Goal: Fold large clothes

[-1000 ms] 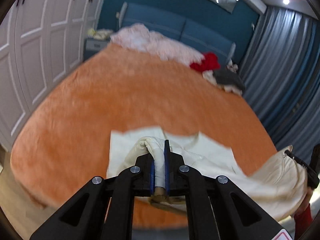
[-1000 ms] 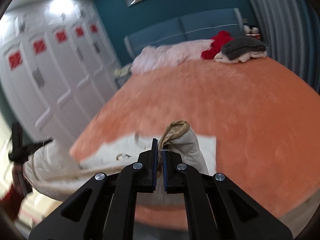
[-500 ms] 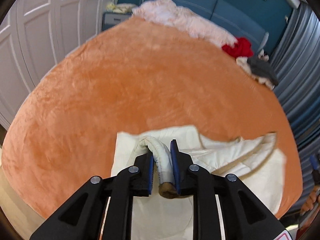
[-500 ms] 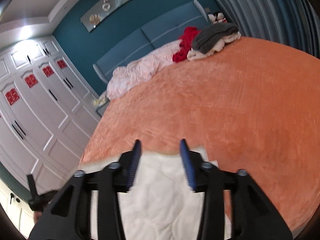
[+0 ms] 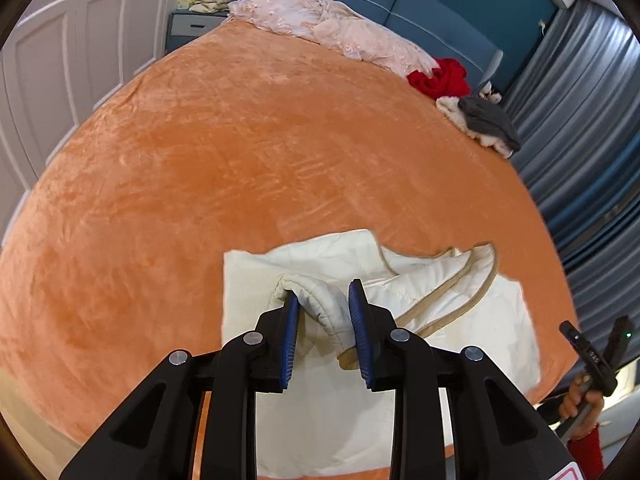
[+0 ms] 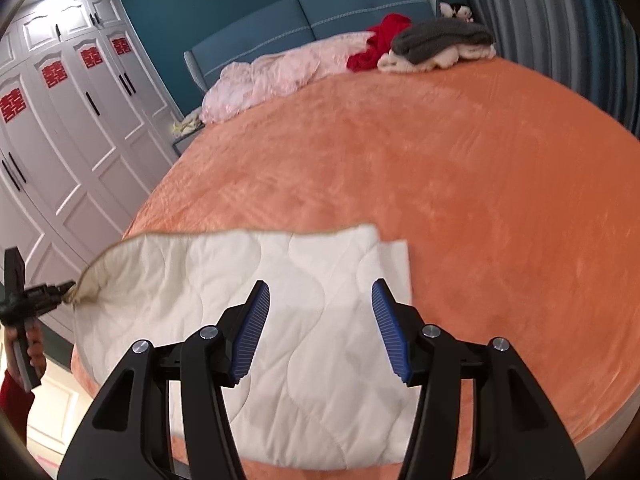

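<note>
Bed point(image 5: 240, 152): covered by an orange plush blanket; carries everything below.
Wardrobe point(image 6: 80, 128): white panelled doors with red paper emblems, beside the bed.
Headboard point(image 6: 340, 12): blue, padded, at the far end of the bed.
Cream quilted garment point(image 6: 312, 312): lies folded at the near edge of the bed, tan binding along its edges; 1 rolled edge rises toward the left tool.
Pink bedding point(image 5: 328, 24): bunched against the headboard.
Clothes pile point(image 6: 436, 44): 1 red, 1 grey and 1 cream item at the far corner, well apart from the garment.
Left tool point(image 5: 323, 334): jaws have just been opening; the rolled cream edge sits between the blue pads, which no longer pinch it, so the fabric counts as released.
Right tool point(image 6: 318, 330): jaws have just been opening and stand wide apart above the flat garment, nothing between them.
</note>
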Demonstrator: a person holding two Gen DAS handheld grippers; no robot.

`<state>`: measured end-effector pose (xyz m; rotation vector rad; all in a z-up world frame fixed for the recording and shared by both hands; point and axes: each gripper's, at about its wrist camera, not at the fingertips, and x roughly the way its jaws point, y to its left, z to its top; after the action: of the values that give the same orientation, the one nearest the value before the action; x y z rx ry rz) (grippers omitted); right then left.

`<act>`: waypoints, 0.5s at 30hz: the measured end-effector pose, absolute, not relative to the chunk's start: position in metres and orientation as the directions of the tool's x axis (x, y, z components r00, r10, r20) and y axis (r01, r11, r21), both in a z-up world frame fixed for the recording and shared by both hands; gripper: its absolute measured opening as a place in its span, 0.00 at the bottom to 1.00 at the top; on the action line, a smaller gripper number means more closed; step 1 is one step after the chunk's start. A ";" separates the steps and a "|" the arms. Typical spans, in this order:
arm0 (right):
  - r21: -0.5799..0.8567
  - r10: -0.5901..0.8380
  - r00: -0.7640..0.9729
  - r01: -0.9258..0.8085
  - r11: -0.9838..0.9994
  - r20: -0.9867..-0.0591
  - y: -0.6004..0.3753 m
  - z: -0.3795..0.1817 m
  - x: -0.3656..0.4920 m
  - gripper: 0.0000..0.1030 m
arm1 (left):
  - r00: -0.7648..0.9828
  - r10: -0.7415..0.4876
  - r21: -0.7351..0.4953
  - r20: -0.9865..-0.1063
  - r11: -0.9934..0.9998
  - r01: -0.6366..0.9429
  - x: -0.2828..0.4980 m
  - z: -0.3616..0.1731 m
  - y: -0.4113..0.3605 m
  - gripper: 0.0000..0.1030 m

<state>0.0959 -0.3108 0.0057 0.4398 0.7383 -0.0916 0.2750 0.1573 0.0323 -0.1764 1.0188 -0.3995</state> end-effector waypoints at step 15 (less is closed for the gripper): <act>0.283 0.034 0.688 0.252 0.926 -0.725 -0.298 -0.014 0.130 0.57 | 0.589 -0.232 -0.132 -0.774 0.969 0.208 0.281 0.036 0.171 0.78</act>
<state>0.1295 -0.2983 -0.0137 0.3789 0.8081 -0.1248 0.2808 0.1705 0.0358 -0.0284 0.9057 -0.2559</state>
